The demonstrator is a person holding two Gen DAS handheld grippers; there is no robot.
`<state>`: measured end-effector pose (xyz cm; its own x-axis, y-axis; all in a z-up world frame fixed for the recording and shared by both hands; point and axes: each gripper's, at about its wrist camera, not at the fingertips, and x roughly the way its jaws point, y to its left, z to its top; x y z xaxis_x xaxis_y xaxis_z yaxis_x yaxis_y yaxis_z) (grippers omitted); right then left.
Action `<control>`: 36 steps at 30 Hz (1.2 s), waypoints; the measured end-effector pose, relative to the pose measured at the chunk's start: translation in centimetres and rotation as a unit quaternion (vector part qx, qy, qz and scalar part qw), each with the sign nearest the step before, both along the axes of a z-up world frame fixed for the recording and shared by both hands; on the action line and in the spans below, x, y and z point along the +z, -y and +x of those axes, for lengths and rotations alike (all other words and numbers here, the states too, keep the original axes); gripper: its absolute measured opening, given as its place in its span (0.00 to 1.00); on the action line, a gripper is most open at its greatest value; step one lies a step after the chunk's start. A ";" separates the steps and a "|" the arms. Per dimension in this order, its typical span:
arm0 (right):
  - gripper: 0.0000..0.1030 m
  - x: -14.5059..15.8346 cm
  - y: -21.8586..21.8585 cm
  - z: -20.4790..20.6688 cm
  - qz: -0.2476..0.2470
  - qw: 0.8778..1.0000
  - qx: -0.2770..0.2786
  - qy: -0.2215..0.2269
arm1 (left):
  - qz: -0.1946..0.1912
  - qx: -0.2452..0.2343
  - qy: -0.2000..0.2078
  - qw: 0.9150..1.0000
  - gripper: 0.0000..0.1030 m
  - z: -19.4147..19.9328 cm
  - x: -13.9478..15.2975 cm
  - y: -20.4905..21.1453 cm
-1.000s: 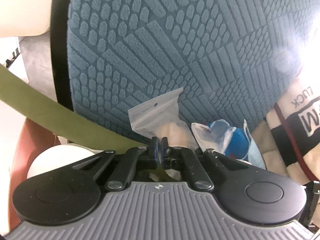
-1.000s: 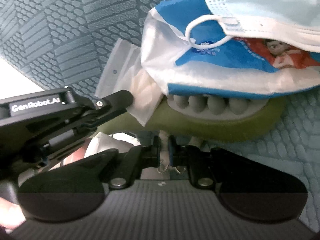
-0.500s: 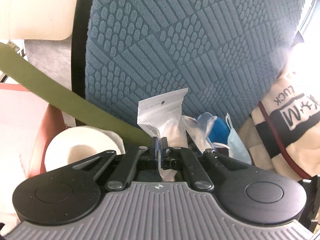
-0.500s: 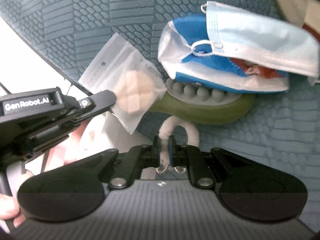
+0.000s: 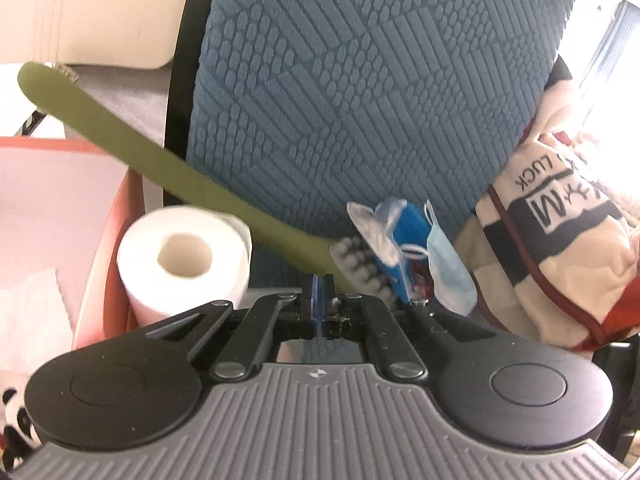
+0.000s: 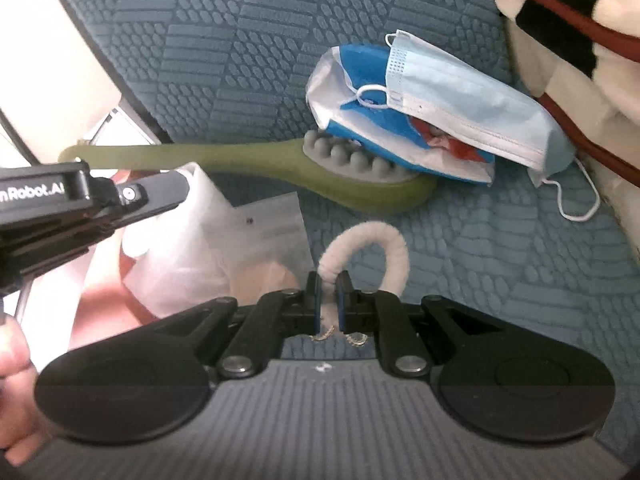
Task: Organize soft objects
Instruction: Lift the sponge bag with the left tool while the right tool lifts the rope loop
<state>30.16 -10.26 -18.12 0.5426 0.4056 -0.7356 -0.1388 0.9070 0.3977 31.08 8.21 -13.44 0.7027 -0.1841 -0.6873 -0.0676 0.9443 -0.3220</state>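
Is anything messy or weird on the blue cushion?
Yes. A face mask is draped crookedly over a blue tissue pack, which sits partly on the grey nubs of a green brush. The brush handle pokes out past the blue cushion edge. It is a loose pile, not sorted.

One green brush (image 6: 248,160); one face mask (image 6: 472,104); one blue packet (image 6: 360,100); one toilet roll (image 5: 184,256); one white fuzzy loop (image 6: 372,248); two clear pouches (image 6: 276,224)
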 end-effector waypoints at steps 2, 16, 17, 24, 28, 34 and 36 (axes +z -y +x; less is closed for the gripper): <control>0.12 0.1 0.1 -1.0 -0.013 1.000 0.002 0.000 | -0.002 -0.001 -0.003 1.000 0.02 -0.7 -0.4 0.1; 0.12 -1.2 1.5 -1.7 -0.040 0.998 -0.025 -0.036 | 0.014 0.025 -0.048 0.998 0.19 -3.3 -6.4 1.0; 0.12 -1.2 1.6 -1.6 -0.041 0.998 -0.026 -0.033 | 0.013 0.029 -0.052 0.998 0.24 -3.3 -6.8 1.1; 0.12 -1.2 1.9 -1.3 -0.040 0.998 -0.032 -0.036 | 0.037 0.060 -0.056 0.996 0.48 -3.5 -8.2 1.4; 0.12 -1.3 2.0 -1.1 -0.033 0.998 -0.033 -0.041 | 0.065 0.056 -0.056 0.995 0.48 -3.0 -9.2 1.9; 0.12 -1.5 2.0 -1.1 -0.031 0.998 -0.031 -0.046 | 0.053 0.061 -0.053 0.995 0.48 -2.2 -10.1 1.6; 0.12 -1.6 1.9 -1.0 -0.031 0.998 -0.028 -0.048 | 0.046 0.061 -0.055 0.996 0.46 -2.0 -10.3 1.5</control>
<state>29.13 -12.19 -19.69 0.4882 0.3281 -0.8087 -0.0512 0.9358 0.3488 29.06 6.72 -23.71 0.6363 -0.0349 -0.7706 -0.2139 0.9518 -0.2198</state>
